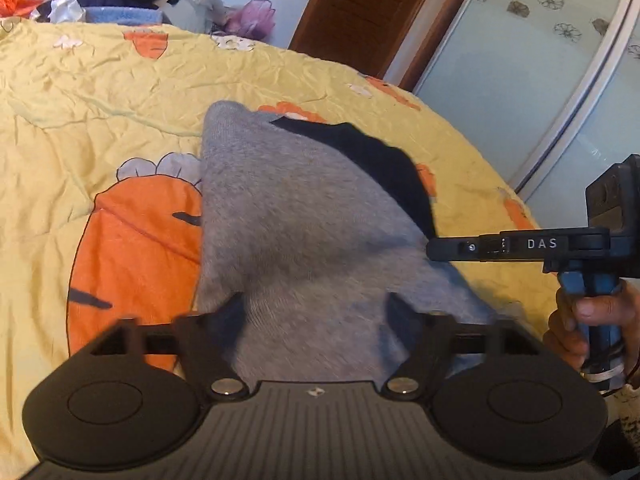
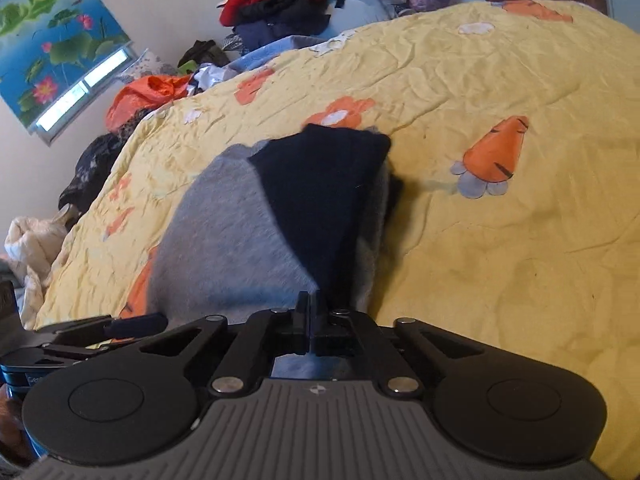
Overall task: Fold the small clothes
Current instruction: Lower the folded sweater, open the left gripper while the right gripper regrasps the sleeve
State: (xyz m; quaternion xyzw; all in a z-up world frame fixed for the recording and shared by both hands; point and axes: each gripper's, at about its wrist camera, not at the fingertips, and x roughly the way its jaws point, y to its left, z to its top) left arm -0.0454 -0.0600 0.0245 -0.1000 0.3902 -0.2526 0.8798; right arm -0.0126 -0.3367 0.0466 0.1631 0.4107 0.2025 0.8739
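A grey garment (image 1: 288, 220) with a dark navy part (image 1: 380, 160) lies on the yellow carrot-print bedspread (image 1: 100, 92). My left gripper (image 1: 316, 312) is open, its two fingers wide apart over the near edge of the grey cloth. My right gripper (image 2: 310, 308) is shut on the garment's near edge, where the navy part (image 2: 320, 188) meets the grey cloth (image 2: 224, 232), and lifts it a little. The right gripper also shows in the left wrist view (image 1: 432, 248), pinching the cloth's right edge.
A heap of clothes (image 2: 280, 4) and an orange bag (image 2: 144, 96) lie beyond the bed's far edge. A wooden door (image 1: 360, 8) and a frosted sliding door (image 1: 520, 80) stand to the right. A lotus blind (image 2: 52, 40) hangs at the left.
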